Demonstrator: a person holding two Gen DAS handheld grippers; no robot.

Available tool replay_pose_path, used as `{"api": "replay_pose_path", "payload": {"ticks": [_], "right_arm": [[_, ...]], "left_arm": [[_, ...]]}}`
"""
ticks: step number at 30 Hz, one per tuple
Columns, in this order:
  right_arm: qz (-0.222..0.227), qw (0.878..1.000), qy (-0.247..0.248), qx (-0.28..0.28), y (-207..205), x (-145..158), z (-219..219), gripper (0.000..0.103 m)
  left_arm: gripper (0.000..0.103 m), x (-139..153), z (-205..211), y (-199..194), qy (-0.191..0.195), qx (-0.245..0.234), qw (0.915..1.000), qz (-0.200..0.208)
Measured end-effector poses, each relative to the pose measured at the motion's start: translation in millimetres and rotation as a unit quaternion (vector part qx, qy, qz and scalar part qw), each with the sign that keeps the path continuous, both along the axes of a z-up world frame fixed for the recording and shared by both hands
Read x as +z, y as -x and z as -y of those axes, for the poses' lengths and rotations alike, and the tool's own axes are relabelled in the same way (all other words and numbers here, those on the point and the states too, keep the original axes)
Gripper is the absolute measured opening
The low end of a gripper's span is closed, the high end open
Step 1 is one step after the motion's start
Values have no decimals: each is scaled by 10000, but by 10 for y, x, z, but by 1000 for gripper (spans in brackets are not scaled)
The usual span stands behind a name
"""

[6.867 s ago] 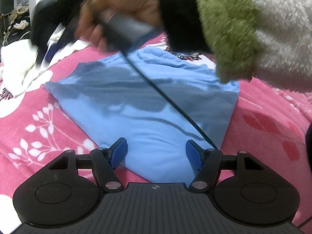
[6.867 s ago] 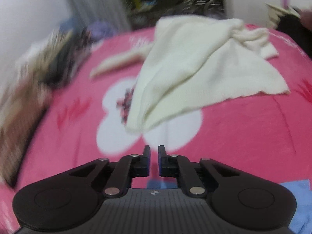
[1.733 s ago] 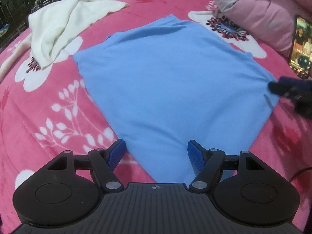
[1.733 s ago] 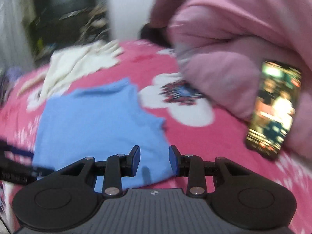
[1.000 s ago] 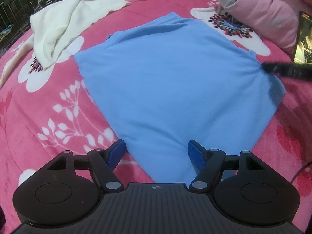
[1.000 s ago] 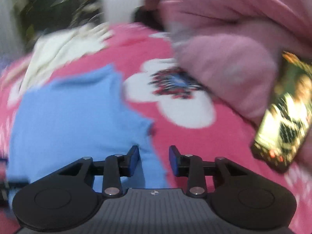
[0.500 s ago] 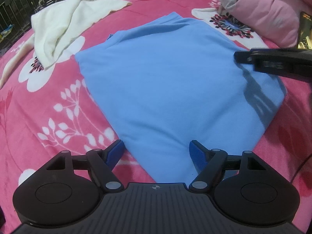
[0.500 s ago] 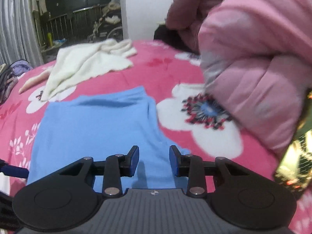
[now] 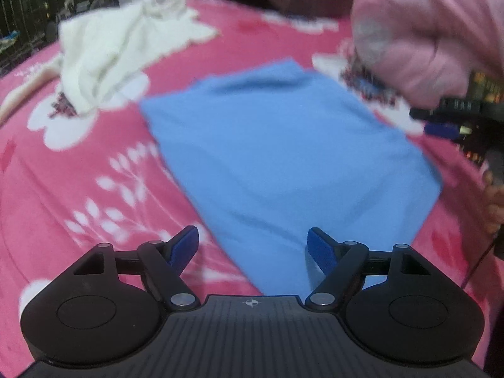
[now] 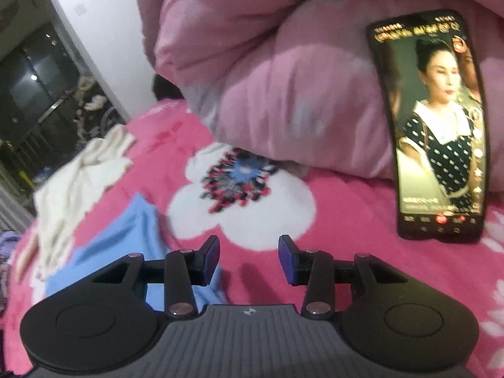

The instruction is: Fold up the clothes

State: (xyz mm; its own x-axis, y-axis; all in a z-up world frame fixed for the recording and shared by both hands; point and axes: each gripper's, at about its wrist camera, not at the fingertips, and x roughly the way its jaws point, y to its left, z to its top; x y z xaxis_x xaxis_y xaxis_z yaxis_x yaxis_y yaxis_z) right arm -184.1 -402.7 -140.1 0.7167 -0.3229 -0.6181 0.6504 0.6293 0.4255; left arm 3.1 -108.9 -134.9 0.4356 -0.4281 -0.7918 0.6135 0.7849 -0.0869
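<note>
A folded blue garment [image 9: 283, 157] lies flat on the pink flowered bedspread [image 9: 78, 189]. My left gripper [image 9: 253, 249] is open and empty, with its fingers on either side of the garment's near corner, above it. My right gripper [image 10: 248, 260] is open and empty over the bedspread, just right of the garment's edge [image 10: 126, 236]. It also shows in the left wrist view [image 9: 441, 123] at the garment's far right side.
A cream garment [image 9: 119, 47] lies crumpled at the back left; it also shows in the right wrist view [image 10: 82, 186]. A pink quilt [image 10: 283, 63] is piled at the right, with a lit phone [image 10: 438, 126] leaning on it.
My right gripper has opened wider and swung right, off the blue garment toward the quilt and phone. My left gripper has lifted and tilted up slightly; the garment lies as before.
</note>
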Motion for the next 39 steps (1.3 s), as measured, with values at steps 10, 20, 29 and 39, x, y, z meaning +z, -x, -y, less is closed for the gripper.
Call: {"api": "replay_pose_path", "payload": {"ticks": [10,20,29,39], "right_arm": [[-264,9725,20,2314,-918,-16,-8,56],[-142,9409,-1105,3200,-1817,-347,560,60],[88,9078,-1558,3893,-2175,-444,645,61],[276,8809,-1673,4419,-2172,-322,592,51]], "left_arm": [[69,-330,-350,-878,1238,214,9887,-813],[53,-504,-399,-1324,2100,128,9731,-942],[49,-626,-322,-1602,2496,191,9637,-925],[46,-627,-314,-1636,2592,203,9622,-805]]}}
